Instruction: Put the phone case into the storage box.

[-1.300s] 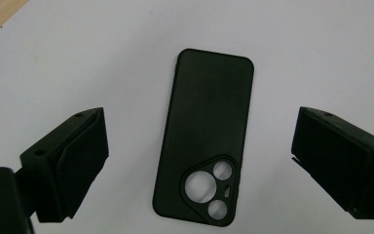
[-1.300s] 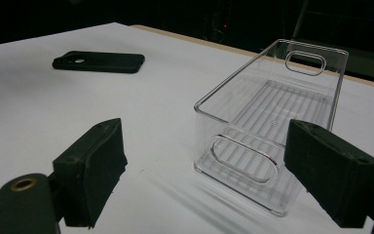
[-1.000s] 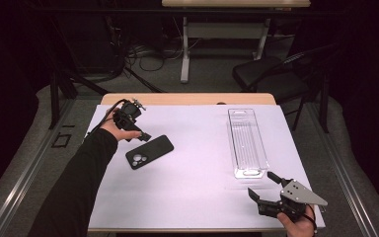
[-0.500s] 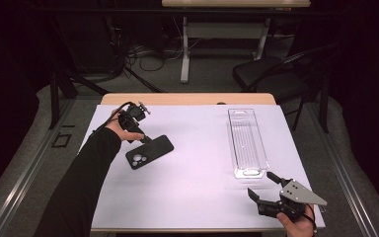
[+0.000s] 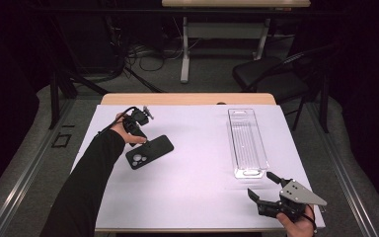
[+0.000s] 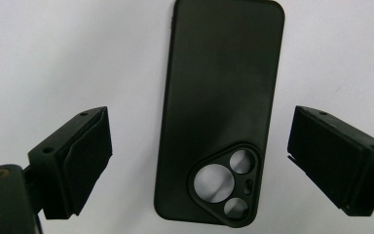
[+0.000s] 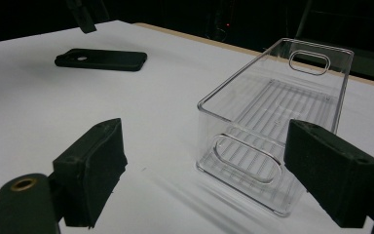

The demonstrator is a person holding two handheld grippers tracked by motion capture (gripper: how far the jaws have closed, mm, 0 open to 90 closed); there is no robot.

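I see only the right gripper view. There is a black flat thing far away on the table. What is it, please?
Observer: It is a black phone case, lying flat with its outer side up; the left gripper view shows the camera cutout with round holes.
Operator: Is the left tool holding it?
Observer: No. The left tool is open, its jaws wide on either side of the case and clear of its edges.
Operator: And my tool, where is it on the table?
Observer: In the high view the right tool is open near the table's front right corner, just in front of the near end of the clear plastic bin, which is empty.
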